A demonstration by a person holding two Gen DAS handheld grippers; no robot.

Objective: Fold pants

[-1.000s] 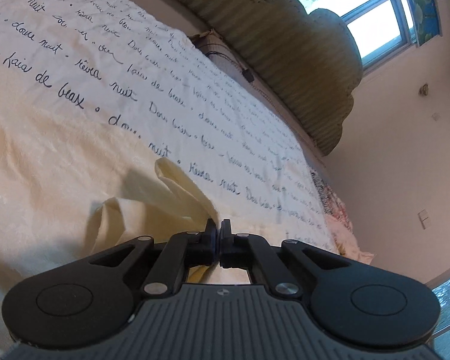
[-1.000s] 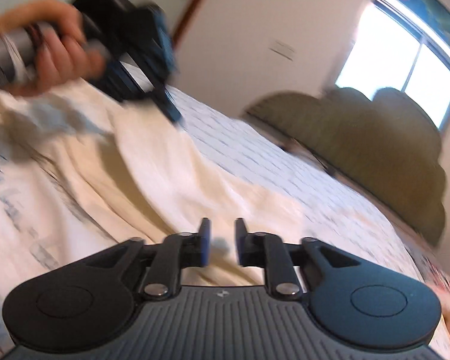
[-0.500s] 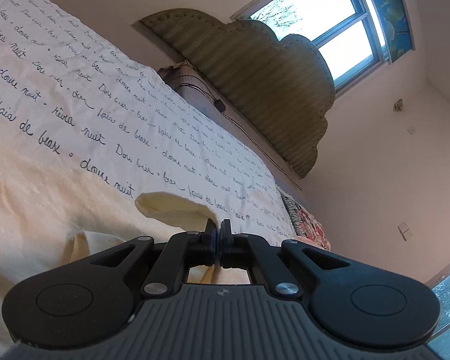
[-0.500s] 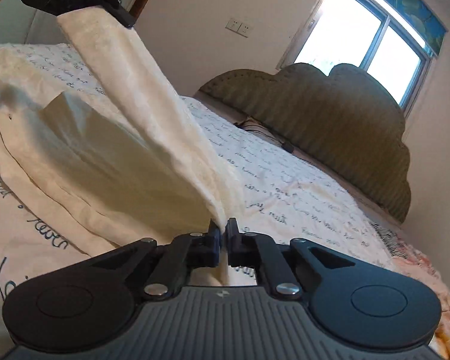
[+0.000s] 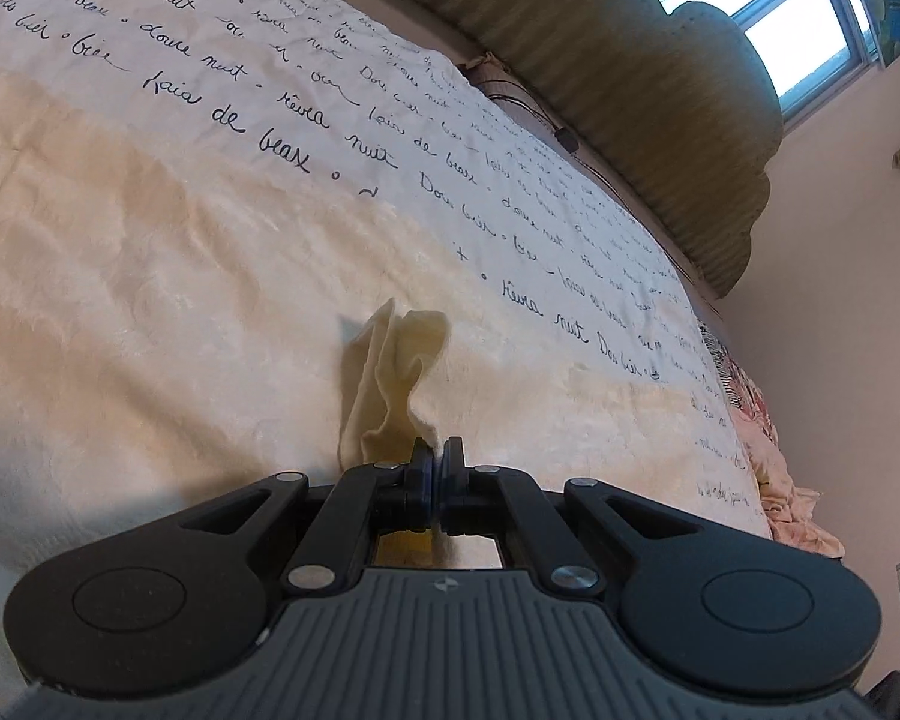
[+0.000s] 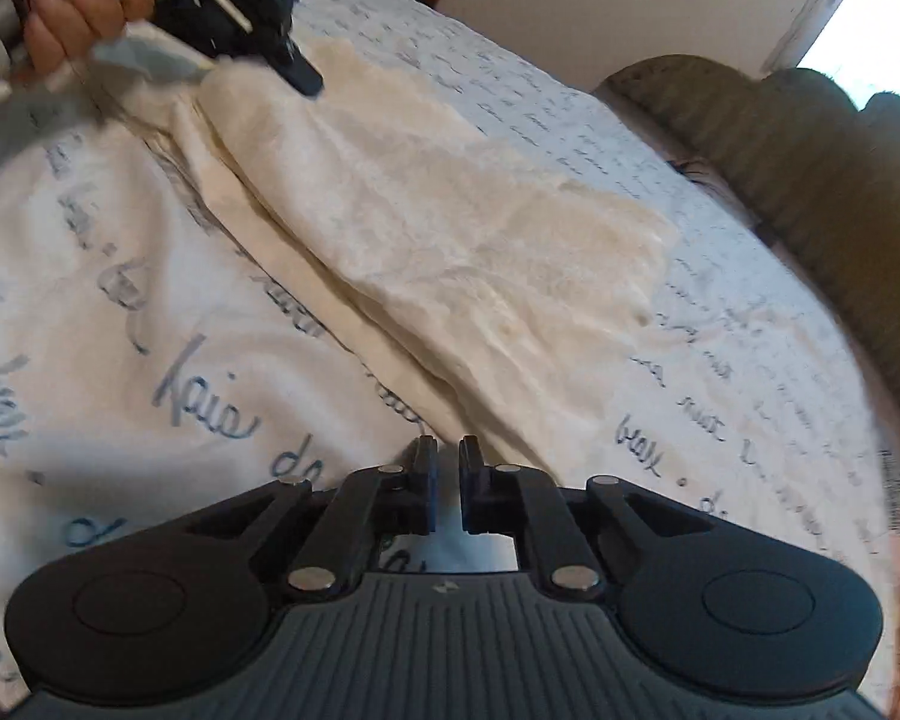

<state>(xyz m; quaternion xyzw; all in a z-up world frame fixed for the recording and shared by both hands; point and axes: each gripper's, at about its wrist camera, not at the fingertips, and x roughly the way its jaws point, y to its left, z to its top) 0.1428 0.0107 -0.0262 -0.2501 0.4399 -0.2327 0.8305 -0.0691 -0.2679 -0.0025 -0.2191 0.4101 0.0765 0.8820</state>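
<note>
**Fingers: left pinching pants fabric, right parted and empty — fold laid over**

1. Left fingers (image 5: 437, 461): pressed together on a bunched tuft of cream fabric that rises just ahead of the tips. Seen from the right wrist view, the left gripper (image 6: 252, 18) sits at the far end of the garment, tips down on the cloth.

2. Right fingers (image 6: 445, 461): a narrow gap between them, nothing in it; bed sheet shows through. They hover at the near end of the garment, its edge just ahead of and beside the tips.

3. Pants (image 6: 450, 228): cream, textured, lying as a long strip on the bed (image 6: 168, 330), running from the right fingers away toward the left gripper. A layered edge along the strip's left side suggests one layer lying over another. From the left wrist view the cloth spreads wide ahead and to the left of the fingers.

4. Headboard (image 5: 660, 102): well beyond the fingers, clear of the work.

Handling notes (judgement): the fold looks partly placed. Lower the left pinch until the tuft lies flat before letting go, or it will leave a ridge. Line the upper edge with the lower one. The fabric appears soft and limp, so pull gently along its length; a sideways tug would skew the layers. The right fingers could smooth outward or take the near hem for the next fold.
</note>
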